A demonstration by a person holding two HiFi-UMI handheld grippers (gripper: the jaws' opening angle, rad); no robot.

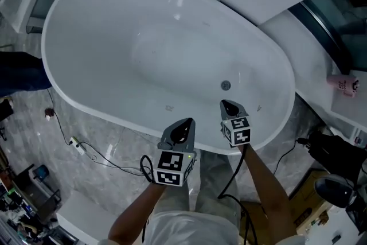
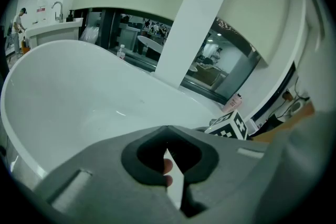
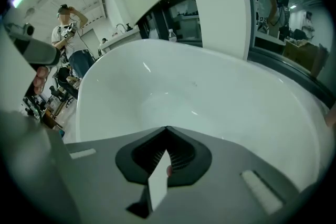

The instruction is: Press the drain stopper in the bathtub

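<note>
The white oval bathtub (image 1: pixel 103 20) fills the head view. Its small round grey drain stopper (image 1: pixel 226 85) sits on the tub floor towards the right end. My right gripper (image 1: pixel 229 104) hangs over the near rim, just short of the stopper, jaws shut and holding nothing. My left gripper (image 1: pixel 184 123) is shut too, empty, at the near rim further left. In the left gripper view the closed gripper (image 2: pixel 167 127) points along the tub, with the right gripper's marker cube (image 2: pixel 231 126) beside it. The right gripper (image 3: pixel 167 127) faces the tub basin (image 3: pixel 173 92); the stopper is hidden there.
A pink bottle (image 1: pixel 343 84) stands on the white ledge right of the tub. Cables and a plug strip (image 1: pixel 79 148) lie on the marble floor at the left. A dark bag (image 1: pixel 335 155) sits at the right. A person (image 3: pixel 65 29) stands far behind the tub.
</note>
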